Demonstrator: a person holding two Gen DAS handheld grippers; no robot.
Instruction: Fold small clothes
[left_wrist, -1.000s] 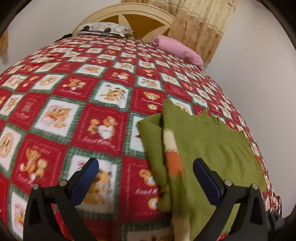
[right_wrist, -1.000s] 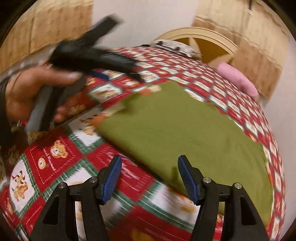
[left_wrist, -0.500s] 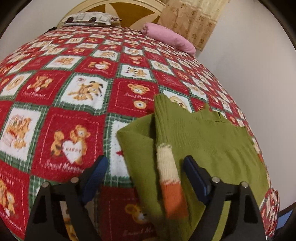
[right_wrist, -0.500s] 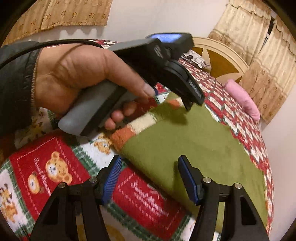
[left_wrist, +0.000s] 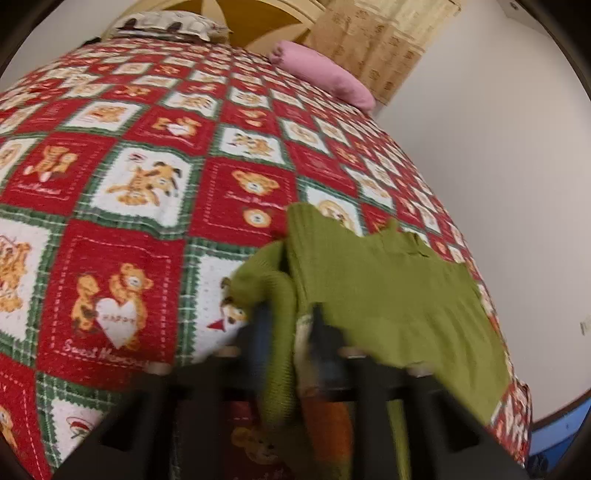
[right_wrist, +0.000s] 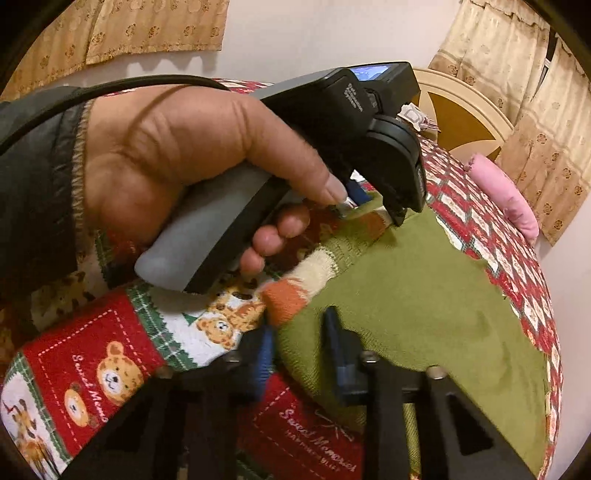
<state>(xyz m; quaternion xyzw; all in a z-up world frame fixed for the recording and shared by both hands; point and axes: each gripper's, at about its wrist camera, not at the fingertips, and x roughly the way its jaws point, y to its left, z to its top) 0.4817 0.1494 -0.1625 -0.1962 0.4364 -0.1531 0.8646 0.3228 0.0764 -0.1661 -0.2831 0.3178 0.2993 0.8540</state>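
Green sweater (right_wrist: 424, 295) lies flat on bed's bear quilt (left_wrist: 122, 229), near its edge; both tools closing on near hem, prob. to lift & fold away; left tool (left_wrist: 286, 328) pinches sleeve side w/ striped cuff, right tool (right_wrist: 299, 343) the corner; only right view shows the hand (right_wrist: 192, 155).

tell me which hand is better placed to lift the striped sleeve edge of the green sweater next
Left. The left gripper is closing on the green sweater at its striped sleeve; the right gripper closes on the plain hem.
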